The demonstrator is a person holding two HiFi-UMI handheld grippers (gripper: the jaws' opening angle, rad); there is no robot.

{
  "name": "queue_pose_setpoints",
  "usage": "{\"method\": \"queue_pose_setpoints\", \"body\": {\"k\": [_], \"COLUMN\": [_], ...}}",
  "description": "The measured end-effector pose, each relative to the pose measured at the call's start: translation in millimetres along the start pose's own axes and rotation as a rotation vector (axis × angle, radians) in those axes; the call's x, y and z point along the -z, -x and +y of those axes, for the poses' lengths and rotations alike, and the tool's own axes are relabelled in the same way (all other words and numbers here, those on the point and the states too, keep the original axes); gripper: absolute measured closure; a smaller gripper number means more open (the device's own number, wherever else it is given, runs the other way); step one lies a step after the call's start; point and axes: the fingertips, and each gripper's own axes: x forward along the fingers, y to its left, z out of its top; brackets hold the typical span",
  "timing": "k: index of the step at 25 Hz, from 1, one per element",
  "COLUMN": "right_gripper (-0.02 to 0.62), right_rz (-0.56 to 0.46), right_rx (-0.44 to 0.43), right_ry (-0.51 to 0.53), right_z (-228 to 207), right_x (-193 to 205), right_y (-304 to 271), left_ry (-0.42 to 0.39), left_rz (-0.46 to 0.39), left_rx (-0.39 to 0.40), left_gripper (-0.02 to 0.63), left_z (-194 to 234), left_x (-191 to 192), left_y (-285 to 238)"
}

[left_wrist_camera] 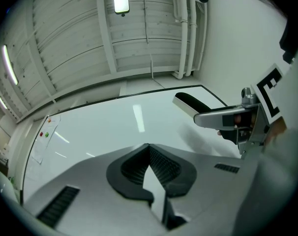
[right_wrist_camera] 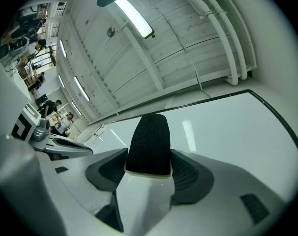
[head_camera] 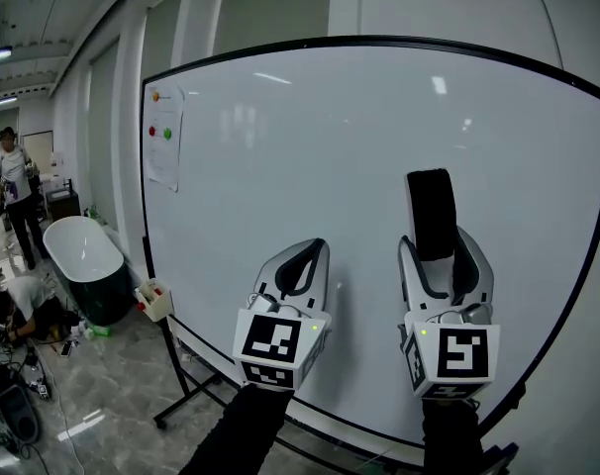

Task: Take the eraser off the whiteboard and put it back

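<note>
Eraser [head_camera: 431, 214], black face to the camera, stood upright, clamped between the jaws of the right gripper [head_camera: 441, 253], in front of the whiteboard [head_camera: 280, 137] near its 4 o'clock. At the eraser's 9 o'clock, the left gripper [head_camera: 315, 252] pointed upward, jaws pressed together on nothing. A paper sheet [head_camera: 164, 137] hung at the board's 10 o'clock corner.

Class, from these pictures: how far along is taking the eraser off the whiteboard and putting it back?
Done: the eraser sits clamped in the right claw, apparently off the whiteboard. In hand: holding it before the board. To do: set it back on the board and let go. The left claw is shut, empty.
</note>
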Motion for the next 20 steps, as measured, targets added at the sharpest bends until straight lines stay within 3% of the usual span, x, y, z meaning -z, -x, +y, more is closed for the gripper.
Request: {"method": "queue_pose_setpoints", "body": {"k": [10, 15, 20], "right_gripper": [0.318, 0.318, 0.318], "right_rz": [-0.016, -0.009, -0.015], "right_rx": [0.098, 0.114, 0.106], "right_ry": [0.033, 0.042, 0.066], "right_z": [50, 61, 58], "right_x": [-14, -16, -17], "right_y": [-66, -84, -88], "left_ry": [-0.033, -0.033, -0.038], "left_rz": [-0.076, -0.096, -0.113], "left_rx": [0.082, 0.110, 0.088], "left_gripper": [0.600, 0.601, 0.600], "left_z": [84, 97, 100], "left_x": [-9, -12, -12], "left_y": [-24, -38, -42]}}
